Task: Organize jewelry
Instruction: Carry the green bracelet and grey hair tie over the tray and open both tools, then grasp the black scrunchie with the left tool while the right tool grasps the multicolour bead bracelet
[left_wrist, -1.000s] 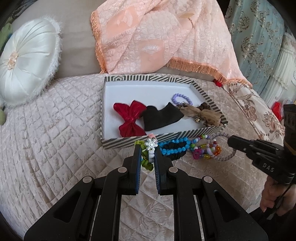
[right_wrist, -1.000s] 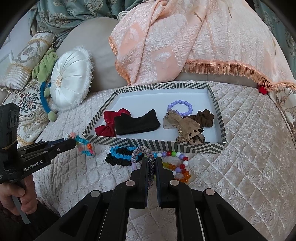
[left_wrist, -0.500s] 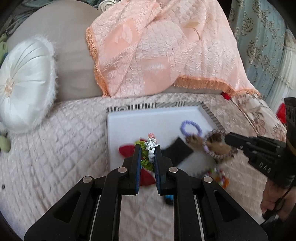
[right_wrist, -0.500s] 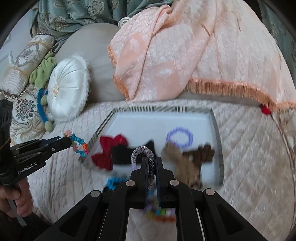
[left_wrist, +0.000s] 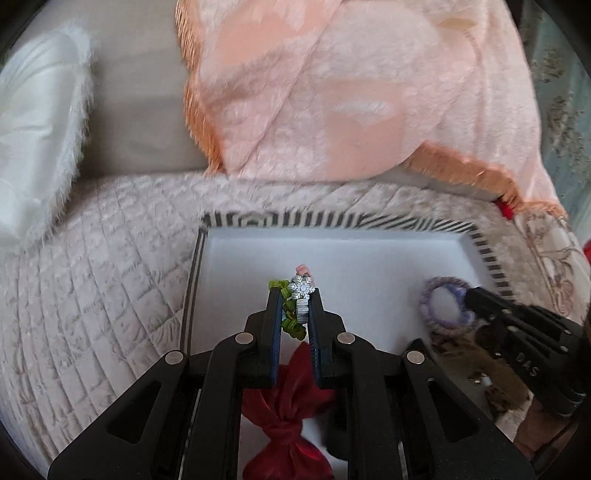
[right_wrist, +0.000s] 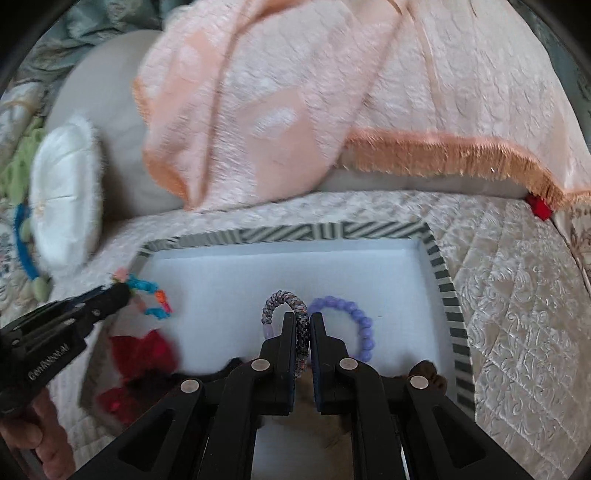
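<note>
My left gripper clamps the colourful beaded snowflake-charm bracelet, my right gripper clamps the grey-purple braided cord bracelet; both hang over the white striped-rim tray.

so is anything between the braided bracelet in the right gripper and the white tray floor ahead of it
Nothing visible blocks it. The braided bracelet hangs over bare white tray floor; the purple bead bracelet lies just to its right.
</note>
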